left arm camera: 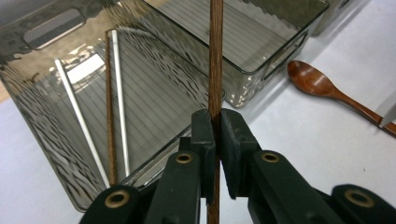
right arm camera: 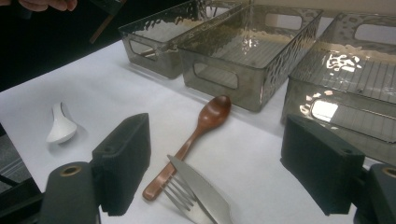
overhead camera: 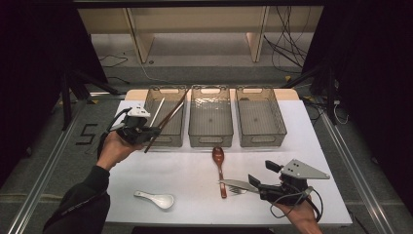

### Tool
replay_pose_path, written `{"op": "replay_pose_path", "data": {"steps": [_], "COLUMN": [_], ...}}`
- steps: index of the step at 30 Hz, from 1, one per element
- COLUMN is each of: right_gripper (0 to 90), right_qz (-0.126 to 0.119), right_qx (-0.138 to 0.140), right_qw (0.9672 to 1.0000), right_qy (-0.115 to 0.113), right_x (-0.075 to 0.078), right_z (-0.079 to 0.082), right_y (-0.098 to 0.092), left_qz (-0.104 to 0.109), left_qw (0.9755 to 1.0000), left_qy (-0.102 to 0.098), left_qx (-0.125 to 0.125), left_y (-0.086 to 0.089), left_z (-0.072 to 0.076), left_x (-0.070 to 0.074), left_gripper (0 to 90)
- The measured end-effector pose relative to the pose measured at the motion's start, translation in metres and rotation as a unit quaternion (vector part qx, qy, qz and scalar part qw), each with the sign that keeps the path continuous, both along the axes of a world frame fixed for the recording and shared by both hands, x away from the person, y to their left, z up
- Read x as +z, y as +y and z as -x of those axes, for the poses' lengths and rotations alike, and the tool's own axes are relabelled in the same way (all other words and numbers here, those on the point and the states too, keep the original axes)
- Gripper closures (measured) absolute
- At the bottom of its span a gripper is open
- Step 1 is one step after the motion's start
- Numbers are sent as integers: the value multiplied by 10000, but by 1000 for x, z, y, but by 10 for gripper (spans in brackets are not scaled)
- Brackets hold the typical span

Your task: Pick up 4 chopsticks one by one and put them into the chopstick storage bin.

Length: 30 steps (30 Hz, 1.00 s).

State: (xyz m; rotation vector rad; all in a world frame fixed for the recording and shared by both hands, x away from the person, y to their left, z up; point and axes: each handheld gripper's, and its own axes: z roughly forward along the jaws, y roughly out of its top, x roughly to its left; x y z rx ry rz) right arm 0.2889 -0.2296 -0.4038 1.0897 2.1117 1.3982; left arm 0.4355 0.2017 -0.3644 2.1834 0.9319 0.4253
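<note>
Dim, dark-edged high view; overhead light glares on the clear bins (right arm camera: 252,42), close tool jaws blurred.

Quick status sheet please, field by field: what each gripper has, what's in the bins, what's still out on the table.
left gripper: jaws shut on a brown chopstick, held over the left bin
right gripper: jaws open, nothing between them, low over the knife and fork
left bin contents: two white chopsticks and one brown chopstick
middle bin: empty
right bin: empty
on the table: wooden spoon, white spoon, knife, fork
</note>
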Motion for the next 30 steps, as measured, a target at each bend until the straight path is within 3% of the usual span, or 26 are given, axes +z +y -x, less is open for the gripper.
{"op": "replay_pose_path", "data": {"steps": [11, 21, 30], "right_gripper": [251, 251, 251], "right_qz": [5, 2, -16], "right_qx": [-14, -11, -4], "right_qw": [10000, 10000, 10000], "right_qy": [17, 28, 40], "right_x": [0, -1, -1], "right_z": [0, -1, -1], "right_y": [0, -1, -1], "left_qz": [213, 336, 264], "left_qw": [9994, 9981, 9967], "left_qy": [-95, -207, -382], "left_qx": [241, 474, 664], "left_y": [10, 12, 12], "left_z": [-13, -46, -67], "left_x": [11, 20, 19], "left_gripper": [834, 834, 834]}}
